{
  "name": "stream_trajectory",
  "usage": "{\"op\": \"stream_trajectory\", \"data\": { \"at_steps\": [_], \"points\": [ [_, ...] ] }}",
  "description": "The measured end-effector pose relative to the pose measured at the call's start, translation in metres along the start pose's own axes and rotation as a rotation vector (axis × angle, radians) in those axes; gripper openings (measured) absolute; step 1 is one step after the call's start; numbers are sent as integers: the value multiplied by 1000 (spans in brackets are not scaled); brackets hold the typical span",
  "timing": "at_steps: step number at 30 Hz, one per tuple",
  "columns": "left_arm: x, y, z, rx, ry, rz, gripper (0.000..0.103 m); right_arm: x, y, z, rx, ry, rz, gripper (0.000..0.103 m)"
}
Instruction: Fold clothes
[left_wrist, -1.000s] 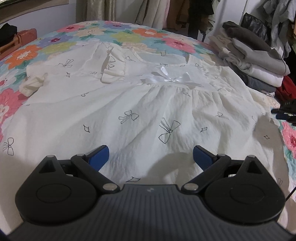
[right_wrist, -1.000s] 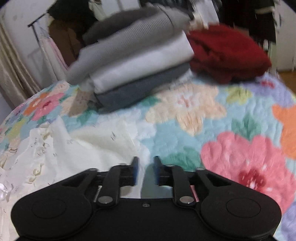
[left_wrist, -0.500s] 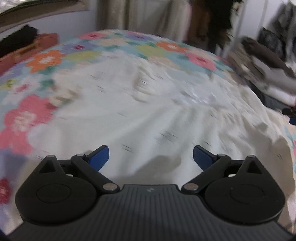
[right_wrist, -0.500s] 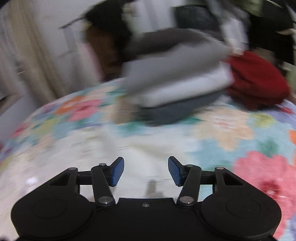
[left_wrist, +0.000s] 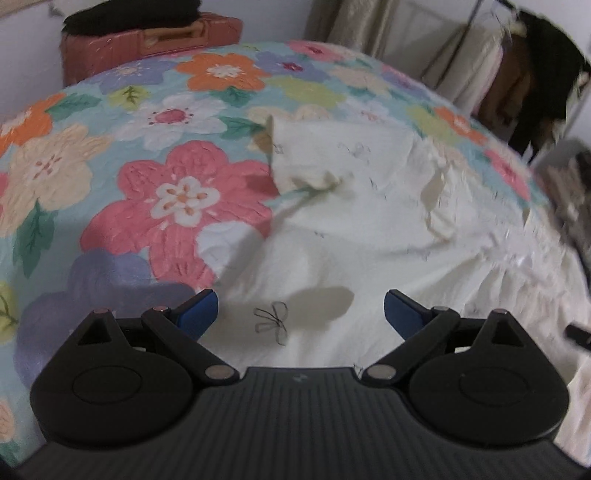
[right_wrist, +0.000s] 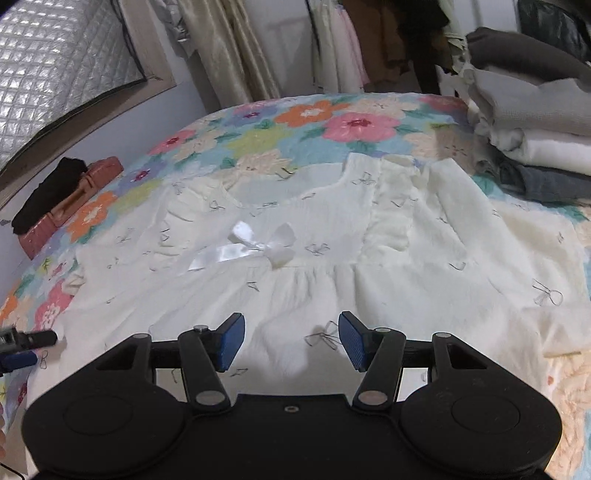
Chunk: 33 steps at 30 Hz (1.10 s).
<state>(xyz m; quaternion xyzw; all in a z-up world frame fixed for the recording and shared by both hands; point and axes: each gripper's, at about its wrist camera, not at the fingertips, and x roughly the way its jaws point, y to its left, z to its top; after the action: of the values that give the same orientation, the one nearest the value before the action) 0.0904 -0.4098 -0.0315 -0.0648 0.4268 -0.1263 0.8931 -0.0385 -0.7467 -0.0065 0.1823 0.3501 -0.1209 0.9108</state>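
A white dress (right_wrist: 332, 266) printed with small bows lies spread flat on the flowered quilt, a satin ribbon bow (right_wrist: 266, 243) at its waist. In the right wrist view my right gripper (right_wrist: 291, 341) hovers over the skirt below the bow, its jaws opening with only cloth beneath them. The left wrist view shows my left gripper (left_wrist: 300, 314) open above the dress's left edge (left_wrist: 332, 258), with the short sleeve (left_wrist: 314, 162) further ahead. The left gripper's blue tip (right_wrist: 18, 360) peeks in at the far left of the right wrist view.
A stack of folded clothes (right_wrist: 535, 122) in grey and white sits at the right of the flowered quilt (left_wrist: 147, 177). A reddish-brown case (left_wrist: 147, 40) with dark cloth on it stands at the bed's far left. Hanging clothes and curtains (right_wrist: 258, 48) line the back.
Both views have swung left: the left gripper from the skirt's middle to its left edge, the right from the folded stack to the dress. The right jaws went from nearly shut to open.
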Motion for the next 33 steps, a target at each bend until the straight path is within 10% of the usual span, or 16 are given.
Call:
{"op": "stream_trajectory", "data": {
  "at_steps": [6,12,23,25,26,28,33],
  "points": [
    [-1,-20,-6,105,-31,23,98,-19,-47,14,72,-59,-99,67],
    [-3,-19,-4,-19,-98,-99,98,-22,-124,48,139,-95,-272,67],
    [12,-71,-18,105,-110,-128,98,32,-222,60,241,-63,-205,67],
    [13,-77,-22,127,-110,-140,98,39,-206,60,97,-61,-226,44],
    [14,-81,-24,154,-116,-125,98,41,-196,59,22,-71,-251,3],
    [16,-89,-29,207,-123,-85,98,42,-179,59,-105,-102,-302,2],
    [15,-96,-34,275,-118,-69,98,10,-198,67,39,-271,-405,11]
  ]
}}
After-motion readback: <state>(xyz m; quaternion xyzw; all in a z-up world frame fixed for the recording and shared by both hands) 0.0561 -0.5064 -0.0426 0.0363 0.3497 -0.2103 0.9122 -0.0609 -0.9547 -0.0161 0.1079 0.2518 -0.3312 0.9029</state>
